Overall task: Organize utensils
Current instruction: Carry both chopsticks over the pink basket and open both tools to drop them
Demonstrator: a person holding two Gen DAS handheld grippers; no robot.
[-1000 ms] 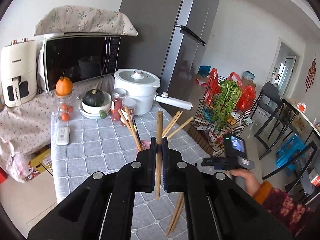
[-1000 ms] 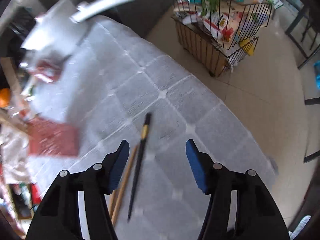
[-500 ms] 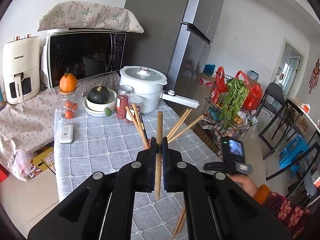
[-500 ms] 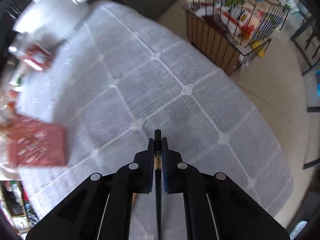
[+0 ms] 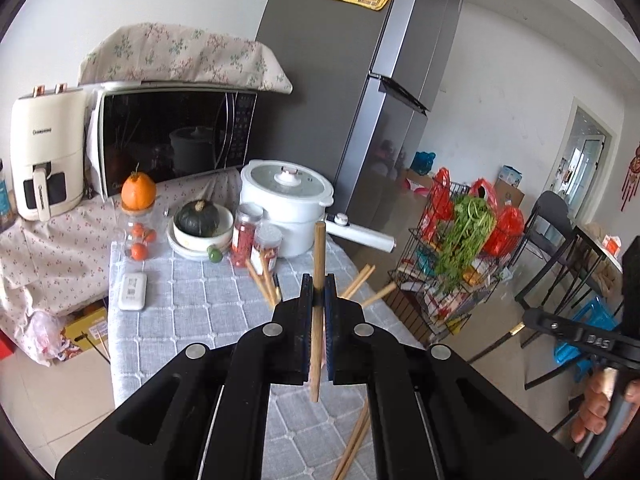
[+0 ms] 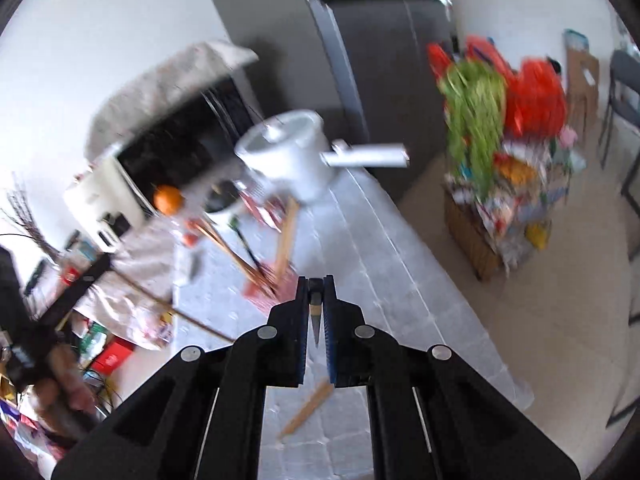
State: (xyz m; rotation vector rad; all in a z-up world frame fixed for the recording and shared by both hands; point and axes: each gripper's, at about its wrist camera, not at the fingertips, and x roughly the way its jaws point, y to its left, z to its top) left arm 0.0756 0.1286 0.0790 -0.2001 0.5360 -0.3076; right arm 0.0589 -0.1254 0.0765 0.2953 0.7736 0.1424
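My left gripper (image 5: 319, 288) is shut on a wooden chopstick (image 5: 318, 256) held upright above the grey checked tablecloth (image 5: 192, 292). My right gripper (image 6: 316, 290) is shut on a black chopstick (image 6: 315, 316), lifted off the table; in the left wrist view its black shaft with a gold band (image 5: 504, 336) shows at the right, off the table edge. Several more wooden chopsticks (image 5: 262, 280) stick out of a holder behind my left fingers. A loose wooden pair (image 5: 352, 444) lies on the cloth below.
A white pot (image 5: 286, 204) with a long handle, red jars (image 5: 244, 240), a bowl with a dark squash (image 5: 199, 220), an orange on a jar (image 5: 138, 192) and a white remote (image 5: 133, 286) stand on the table. A microwave (image 5: 172, 136) and fridge (image 5: 360, 80) stand behind; a wire rack with greens (image 5: 460, 256) stands right.
My right gripper closed on the black chopstick and lifted it off the table, swinging up to face the room. My left gripper rose slightly, still holding the wooden chopstick.
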